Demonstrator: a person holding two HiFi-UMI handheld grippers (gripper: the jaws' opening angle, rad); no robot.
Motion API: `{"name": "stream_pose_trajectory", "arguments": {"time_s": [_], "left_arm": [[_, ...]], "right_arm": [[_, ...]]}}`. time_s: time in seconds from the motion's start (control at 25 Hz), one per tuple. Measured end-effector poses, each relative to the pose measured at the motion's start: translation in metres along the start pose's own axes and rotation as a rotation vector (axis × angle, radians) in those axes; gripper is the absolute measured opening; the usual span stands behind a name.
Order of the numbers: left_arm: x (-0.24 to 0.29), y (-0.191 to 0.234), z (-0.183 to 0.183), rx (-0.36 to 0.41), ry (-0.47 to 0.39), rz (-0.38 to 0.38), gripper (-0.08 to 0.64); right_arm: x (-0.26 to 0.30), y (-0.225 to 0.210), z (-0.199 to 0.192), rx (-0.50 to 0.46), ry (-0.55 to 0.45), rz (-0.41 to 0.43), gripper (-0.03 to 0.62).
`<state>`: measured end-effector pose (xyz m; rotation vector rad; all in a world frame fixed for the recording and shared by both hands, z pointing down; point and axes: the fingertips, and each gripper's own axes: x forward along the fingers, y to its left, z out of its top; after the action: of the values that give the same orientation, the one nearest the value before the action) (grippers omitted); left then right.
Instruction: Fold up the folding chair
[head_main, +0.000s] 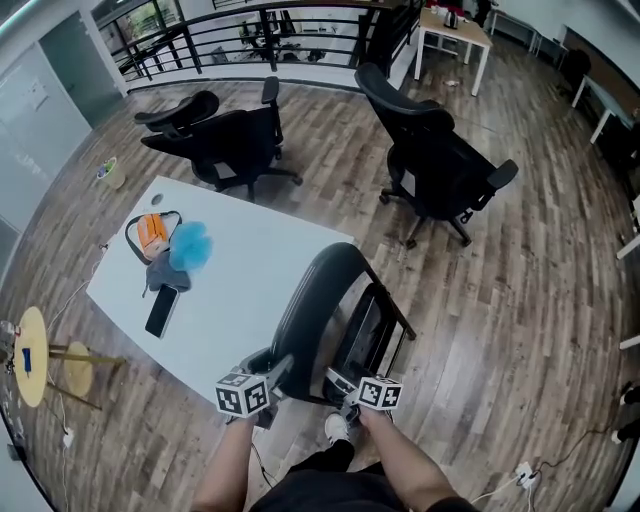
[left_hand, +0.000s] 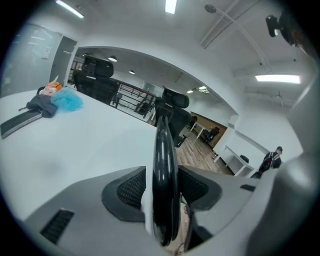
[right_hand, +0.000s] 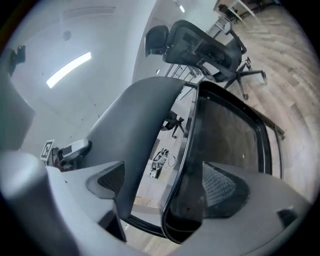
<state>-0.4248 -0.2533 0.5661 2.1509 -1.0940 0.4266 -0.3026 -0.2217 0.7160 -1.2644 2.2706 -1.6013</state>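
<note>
Folding chair at 6 o'clock; white table at its 9.
Left gripper slack around backrest edge, pads not pressing.
Right gripper spread wide, straddling seat rim and backrest.
Step, likely: closing seat onto back.
Next: clench, squeeze flat.

Your folding chair has a smooth black plastic back, glossy along its edge, on a thin black-painted metal frame. The counter is smooth, matt white, and the floor is wood plank with a soft sheen. Your left hand-held gripper is matt grey plastic with rough, mesh-textured black pads.
</note>
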Motion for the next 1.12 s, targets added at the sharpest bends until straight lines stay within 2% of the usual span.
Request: {"name": "stream_pose_trajectory", "arguments": {"time_s": [0.08, 0.16, 0.28, 0.4, 0.52, 0.64, 0.8, 0.92, 0.96, 1.0, 1.04, 1.12], "left_arm": [[-0.013, 0.005, 0.003, -0.042, -0.013, -0.001, 0.215], [-0.032, 0.008, 0.011, -0.049, -0.046, 0.004, 0.215], [-0.065, 0.009, 0.028, -0.028, -0.108, 0.040, 0.215], [-0.091, -0.012, 0.050, 0.016, -0.191, 0.061, 0.213], [-0.099, -0.058, 0.073, 0.067, -0.286, 0.030, 0.202], [-0.097, -0.114, 0.077, 0.097, -0.353, -0.007, 0.167], [-0.091, -0.201, 0.052, 0.101, -0.391, -0.032, 0.093], [-0.090, -0.280, 0.030, 0.156, -0.404, -0.079, 0.058], [-0.091, -0.302, 0.022, 0.178, -0.407, -0.091, 0.047], [-0.093, -0.322, 0.014, 0.195, -0.409, -0.103, 0.038], [-0.095, -0.341, 0.004, 0.207, -0.407, -0.116, 0.023], [-0.103, -0.378, -0.016, 0.231, -0.405, -0.145, 0.014]], "right_arm": [[-0.015, 0.000, 0.014, -0.053, -0.043, -0.046, 0.489], [-0.034, 0.005, 0.030, -0.081, -0.102, -0.056, 0.489], [-0.069, 0.022, 0.049, -0.105, -0.182, -0.043, 0.489], [-0.114, 0.048, 0.071, -0.158, -0.275, -0.034, 0.489], [-0.172, 0.073, 0.106, -0.203, -0.453, -0.083, 0.489], [-0.233, 0.099, 0.128, -0.267, -0.603, -0.112, 0.488], [-0.306, 0.133, 0.125, -0.463, -0.622, -0.090, 0.488], [-0.371, 0.155, 0.120, -0.586, -0.641, -0.079, 0.480], [-0.394, 0.162, 0.118, -0.625, -0.656, -0.092, 0.454], [-0.417, 0.166, 0.114, -0.663, -0.673, -0.120, 0.352], [-0.440, 0.168, 0.109, -0.697, -0.689, -0.157, 0.203], [-0.485, 0.170, 0.096, -0.748, -0.712, -0.238, 0.086]]}}
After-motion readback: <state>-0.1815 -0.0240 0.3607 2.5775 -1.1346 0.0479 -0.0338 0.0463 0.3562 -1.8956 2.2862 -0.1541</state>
